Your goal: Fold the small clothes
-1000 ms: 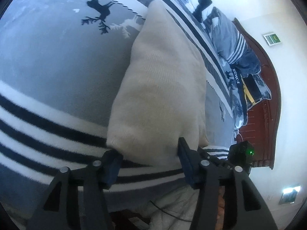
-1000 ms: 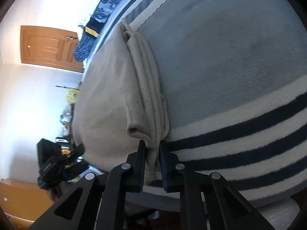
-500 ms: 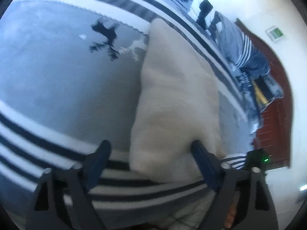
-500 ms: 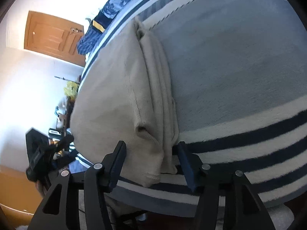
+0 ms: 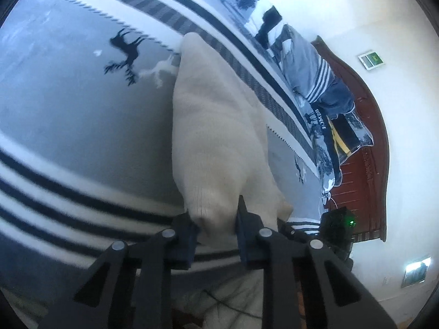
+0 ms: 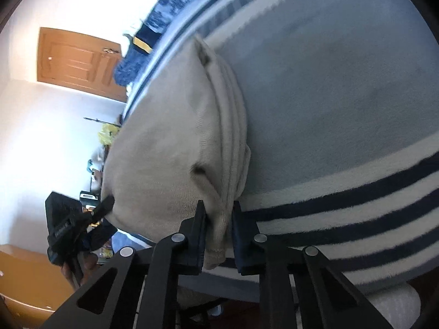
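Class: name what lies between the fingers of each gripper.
A near corner of the cream knitted garment sits in the left gripper, shown by the left wrist view; the other near corner in the right gripper, right wrist view.

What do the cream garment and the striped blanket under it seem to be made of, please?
Cream garment: probably a soft knit, cotton or wool blend; fine ribbed rows show, matte finish. Striped blanket: apparently plush fleece; fuzzy nap, softly blurred stripe edges. Exact fibres cannot be told.
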Demonstrator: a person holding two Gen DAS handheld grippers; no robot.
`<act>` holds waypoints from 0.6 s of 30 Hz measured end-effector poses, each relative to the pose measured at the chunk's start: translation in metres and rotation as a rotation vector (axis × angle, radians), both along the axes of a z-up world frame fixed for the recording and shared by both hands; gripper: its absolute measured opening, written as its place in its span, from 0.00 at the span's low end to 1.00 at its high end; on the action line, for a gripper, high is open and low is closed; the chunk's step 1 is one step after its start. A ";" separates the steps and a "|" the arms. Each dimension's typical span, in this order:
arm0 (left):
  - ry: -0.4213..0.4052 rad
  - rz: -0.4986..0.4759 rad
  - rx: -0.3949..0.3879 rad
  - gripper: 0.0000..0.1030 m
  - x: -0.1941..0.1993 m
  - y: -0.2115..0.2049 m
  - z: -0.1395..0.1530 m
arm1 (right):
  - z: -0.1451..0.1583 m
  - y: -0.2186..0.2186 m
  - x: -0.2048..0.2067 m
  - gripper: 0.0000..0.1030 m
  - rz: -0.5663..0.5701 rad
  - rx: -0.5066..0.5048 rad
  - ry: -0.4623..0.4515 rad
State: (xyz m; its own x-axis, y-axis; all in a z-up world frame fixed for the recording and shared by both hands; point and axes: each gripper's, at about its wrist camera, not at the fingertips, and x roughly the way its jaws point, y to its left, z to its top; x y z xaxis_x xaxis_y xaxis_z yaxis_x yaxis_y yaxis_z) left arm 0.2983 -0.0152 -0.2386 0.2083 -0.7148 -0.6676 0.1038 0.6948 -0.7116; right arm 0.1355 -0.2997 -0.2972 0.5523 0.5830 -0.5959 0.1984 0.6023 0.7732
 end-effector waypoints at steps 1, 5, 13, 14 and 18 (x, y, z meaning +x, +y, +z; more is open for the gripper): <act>0.014 -0.013 0.025 0.23 -0.001 -0.002 -0.009 | 0.002 0.002 0.000 0.16 0.003 -0.014 0.003; 0.063 -0.039 0.103 0.25 -0.002 -0.005 -0.051 | -0.020 0.023 0.015 0.16 0.052 -0.166 0.108; -0.155 -0.055 0.417 0.45 -0.046 -0.017 0.004 | -0.001 0.020 -0.003 0.31 -0.020 -0.181 0.103; -0.173 -0.074 0.459 0.50 -0.055 -0.021 0.007 | 0.007 0.022 -0.011 0.43 -0.034 -0.190 0.097; -0.229 -0.078 0.568 0.64 -0.098 -0.012 0.020 | 0.042 0.031 -0.035 0.61 -0.083 -0.257 0.065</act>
State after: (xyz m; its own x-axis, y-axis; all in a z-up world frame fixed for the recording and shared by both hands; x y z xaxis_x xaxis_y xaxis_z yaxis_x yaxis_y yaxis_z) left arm 0.2006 -0.0277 -0.2189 0.3528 -0.2797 -0.8929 0.2761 0.9429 -0.1863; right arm 0.1008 -0.2687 -0.2552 0.5473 0.3625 -0.7544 0.2998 0.7566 0.5811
